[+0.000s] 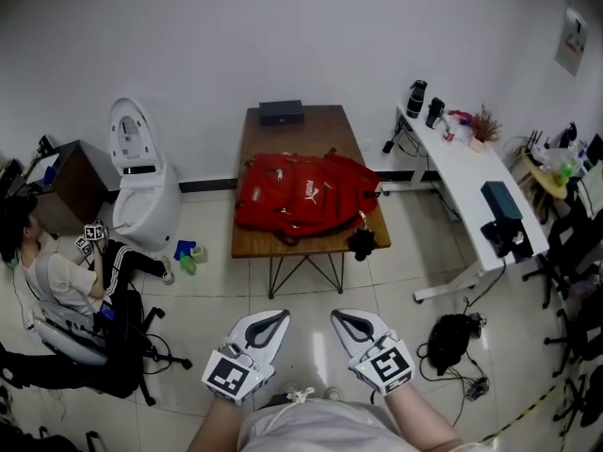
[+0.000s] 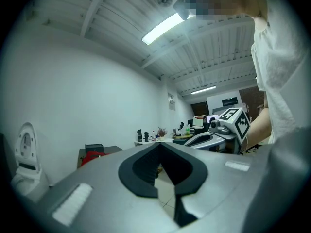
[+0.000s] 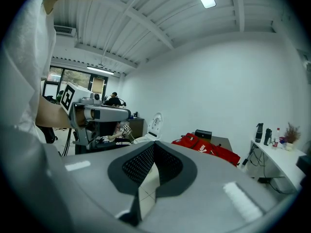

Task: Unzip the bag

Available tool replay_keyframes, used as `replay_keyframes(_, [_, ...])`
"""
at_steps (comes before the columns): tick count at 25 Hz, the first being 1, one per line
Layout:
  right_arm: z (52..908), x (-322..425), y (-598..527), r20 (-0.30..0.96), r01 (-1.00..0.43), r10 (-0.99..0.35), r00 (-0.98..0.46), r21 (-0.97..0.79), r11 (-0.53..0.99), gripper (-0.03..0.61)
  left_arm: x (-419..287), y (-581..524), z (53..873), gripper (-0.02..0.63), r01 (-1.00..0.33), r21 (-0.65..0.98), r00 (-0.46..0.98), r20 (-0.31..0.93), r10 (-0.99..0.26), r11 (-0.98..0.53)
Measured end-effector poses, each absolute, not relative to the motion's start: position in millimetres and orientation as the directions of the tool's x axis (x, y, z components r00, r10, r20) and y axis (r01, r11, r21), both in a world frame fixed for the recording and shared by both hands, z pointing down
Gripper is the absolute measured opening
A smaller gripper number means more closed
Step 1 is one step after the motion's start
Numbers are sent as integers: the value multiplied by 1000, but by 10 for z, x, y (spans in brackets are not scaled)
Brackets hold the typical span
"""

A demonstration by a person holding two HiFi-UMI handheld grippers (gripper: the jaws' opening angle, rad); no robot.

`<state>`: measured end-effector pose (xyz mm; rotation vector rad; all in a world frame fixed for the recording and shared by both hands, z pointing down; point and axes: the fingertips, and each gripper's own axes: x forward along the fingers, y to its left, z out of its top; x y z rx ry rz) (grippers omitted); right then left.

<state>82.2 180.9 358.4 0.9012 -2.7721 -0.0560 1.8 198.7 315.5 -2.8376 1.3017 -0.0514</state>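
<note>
Holds left gripper point(image 1: 271, 315) and right gripper point(image 1: 348, 316) pressed together, empty, low near the body, well short of the red bag point(image 1: 306, 194) lying straight ahead on the desk point(image 1: 316, 122), long axis left-to-right, roughly equally near either gripper; cannot make out the zip pull from here.

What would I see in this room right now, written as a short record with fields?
Bag: red backpack lying on a wooden table
Zip: too far away to tell
Left gripper: jaws together, empty, near the person's body, away from the table
Right gripper: jaws together, empty, beside the left one
Also on table: black box at the far end
Surroundings: white desk to the right; person sitting on the floor to the left
</note>
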Motion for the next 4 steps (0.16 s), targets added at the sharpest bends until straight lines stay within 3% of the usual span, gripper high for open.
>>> replay_keyframes(4, [3559,807,1800,194,-573,-583,-789,109,812,8,3,1979,3149,6,-757,-32,653,18,-757,-653])
